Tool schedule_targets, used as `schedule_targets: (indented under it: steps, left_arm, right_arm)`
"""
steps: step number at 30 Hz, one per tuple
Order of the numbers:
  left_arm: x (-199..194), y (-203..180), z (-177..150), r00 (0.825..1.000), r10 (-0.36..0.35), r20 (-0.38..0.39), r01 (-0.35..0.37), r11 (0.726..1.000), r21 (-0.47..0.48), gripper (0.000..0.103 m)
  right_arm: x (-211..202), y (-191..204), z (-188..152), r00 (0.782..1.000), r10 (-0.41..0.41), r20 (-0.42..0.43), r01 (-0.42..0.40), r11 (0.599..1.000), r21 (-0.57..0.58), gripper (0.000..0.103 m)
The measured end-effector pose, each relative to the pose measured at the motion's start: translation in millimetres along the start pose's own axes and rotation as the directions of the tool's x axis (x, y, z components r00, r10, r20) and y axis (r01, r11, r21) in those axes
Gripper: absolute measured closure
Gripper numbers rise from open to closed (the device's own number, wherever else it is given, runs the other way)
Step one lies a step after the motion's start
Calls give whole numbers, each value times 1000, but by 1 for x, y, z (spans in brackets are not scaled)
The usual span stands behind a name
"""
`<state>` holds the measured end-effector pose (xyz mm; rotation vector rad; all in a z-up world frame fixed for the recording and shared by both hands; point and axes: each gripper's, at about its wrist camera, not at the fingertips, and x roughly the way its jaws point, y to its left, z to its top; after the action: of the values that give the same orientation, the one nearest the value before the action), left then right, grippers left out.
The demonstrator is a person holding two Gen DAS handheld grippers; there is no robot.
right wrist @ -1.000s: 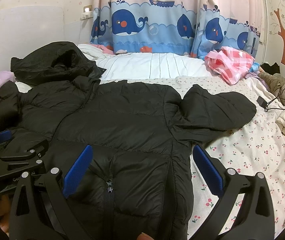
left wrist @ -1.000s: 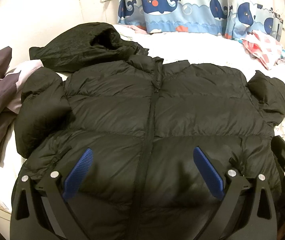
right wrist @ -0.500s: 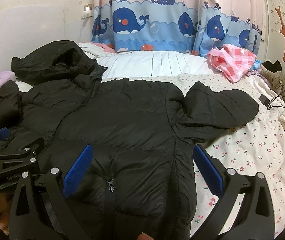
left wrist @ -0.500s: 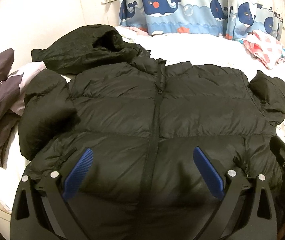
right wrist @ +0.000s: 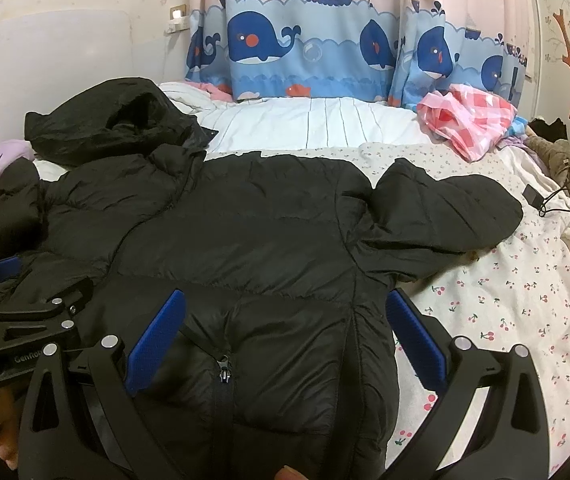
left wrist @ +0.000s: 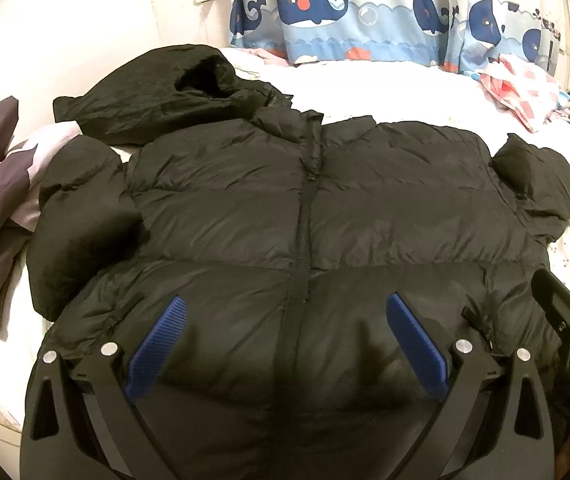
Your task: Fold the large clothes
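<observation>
Left wrist: black puffer jacket [left wrist: 305, 208] flat, zipped.

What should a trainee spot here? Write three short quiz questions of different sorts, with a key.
1. True or false: the black puffer jacket lies front up, zip closed, on the bed.
2. The left tongs and right tongs are: A) both open, gripping nothing; B) both shut on a sleeve; C) one open, one shut.
3. Which animal is printed on the curtain?

Key: 1 true; 2 A; 3 whales.
</observation>
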<state>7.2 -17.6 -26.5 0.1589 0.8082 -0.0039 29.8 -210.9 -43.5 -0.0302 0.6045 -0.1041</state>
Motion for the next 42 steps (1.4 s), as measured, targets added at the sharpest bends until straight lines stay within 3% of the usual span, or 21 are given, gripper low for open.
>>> schedule_targets:
  steps: [7,14,20,28,32,34,37,39,42]
  left_arm:
    - [1,-2,0,1000,-8,-11,8,1000,2,7]
    - [6,-3,2,999,-29,-26,29,1000,1,7]
    - [11,-4,5,998,-47,-41,46,999,-11,7]
    - [15,-8,8,996,-64,-55,63,998,-18,7]
    - [17,-6,7,996,-66,-63,65,998,-24,7]
    - [18,-4,6,994,-78,-71,76,997,-33,7]
    - [16,-1,7,994,-88,-70,85,995,-42,7]
    - [15,1,8,994,-87,-67,84,995,-44,7]
    - [16,1,8,993,-91,-74,88,995,-43,7]
  right_arm:
    - [3,0,-1,999,8,-40,-7,1000,5,6]
    - [1,-4,-2,996,16,82,-18,999,32,6]
    - [-1,-15,5,995,1,104,-7,998,62,6]
    - [3,-54,22,997,-38,63,31,994,108,6]
    - [13,-105,33,1000,-23,-10,24,985,169,6]
    - [29,-154,42,998,-26,-64,42,967,250,6]
    - [57,-250,50,989,-56,-134,108,900,421,6]
    - [79,-314,59,975,-146,-166,208,864,459,6]
    - [120,-385,63,959,-172,-227,267,820,506,6]
